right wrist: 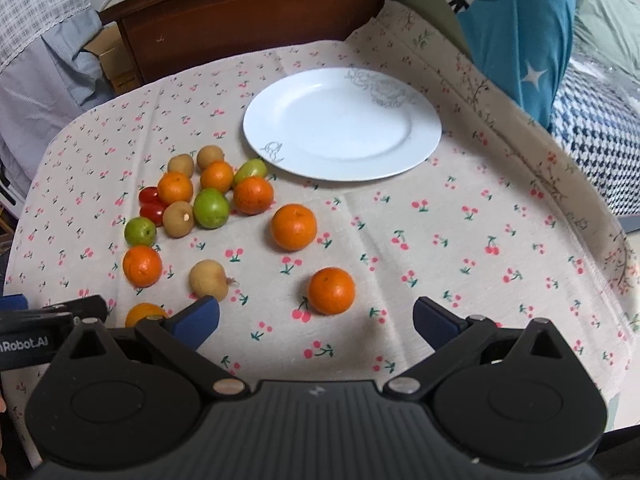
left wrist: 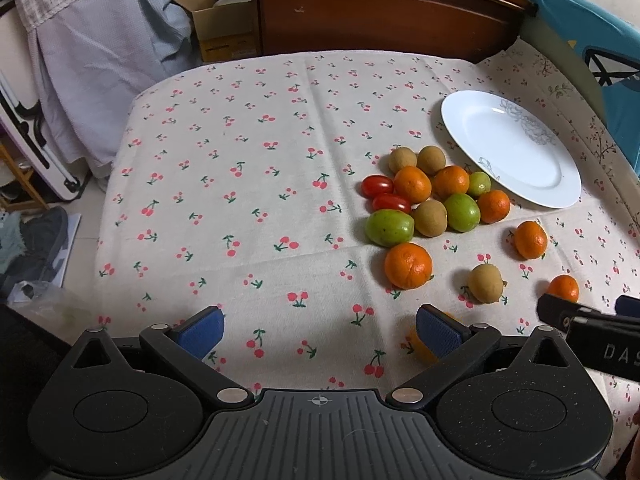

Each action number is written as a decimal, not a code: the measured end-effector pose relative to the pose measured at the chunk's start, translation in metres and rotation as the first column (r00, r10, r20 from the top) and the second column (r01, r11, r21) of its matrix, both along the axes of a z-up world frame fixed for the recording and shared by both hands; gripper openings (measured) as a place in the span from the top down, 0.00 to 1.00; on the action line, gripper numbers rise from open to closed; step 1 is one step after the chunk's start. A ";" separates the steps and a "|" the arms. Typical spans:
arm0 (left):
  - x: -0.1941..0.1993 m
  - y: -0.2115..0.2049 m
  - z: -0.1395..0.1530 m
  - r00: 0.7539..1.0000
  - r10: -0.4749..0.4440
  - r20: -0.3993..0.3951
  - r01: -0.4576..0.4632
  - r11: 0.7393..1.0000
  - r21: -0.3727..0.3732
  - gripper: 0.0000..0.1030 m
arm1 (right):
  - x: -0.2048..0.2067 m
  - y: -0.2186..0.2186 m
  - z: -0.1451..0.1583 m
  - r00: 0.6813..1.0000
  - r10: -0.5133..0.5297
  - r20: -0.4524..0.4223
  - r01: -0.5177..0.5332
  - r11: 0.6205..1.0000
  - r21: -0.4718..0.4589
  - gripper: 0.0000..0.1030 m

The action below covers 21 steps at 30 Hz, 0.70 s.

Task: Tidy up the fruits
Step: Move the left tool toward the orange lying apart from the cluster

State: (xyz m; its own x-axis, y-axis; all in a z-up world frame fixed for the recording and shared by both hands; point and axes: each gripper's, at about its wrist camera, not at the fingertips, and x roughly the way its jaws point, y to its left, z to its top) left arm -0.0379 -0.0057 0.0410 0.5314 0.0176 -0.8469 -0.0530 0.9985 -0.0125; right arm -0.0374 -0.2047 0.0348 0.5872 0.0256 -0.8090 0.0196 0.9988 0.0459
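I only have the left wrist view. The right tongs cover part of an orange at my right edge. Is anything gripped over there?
Observer: No. The right tongs are open and empty. That orange lies free on the cloth, just ahead of the gap between their fingers.
Operator: Something yellowish hides behind my own right finger. What is it?
Observer: A yellow-orange fruit, resting on the cloth beside the left tongs. Its lower part is hidden in the right view too.
Operator: What lies beyond the plate on the right?
Observer: Right of the plate there is cherry-print cloth with no fruit on it, then a houndstooth fabric past the edge.
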 end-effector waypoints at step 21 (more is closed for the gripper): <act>-0.013 -0.014 0.012 1.000 0.008 0.013 -0.008 0.999 0.036 0.00 | -0.006 -0.010 0.009 1.000 -0.020 0.001 0.020 0.999 0.030 0.01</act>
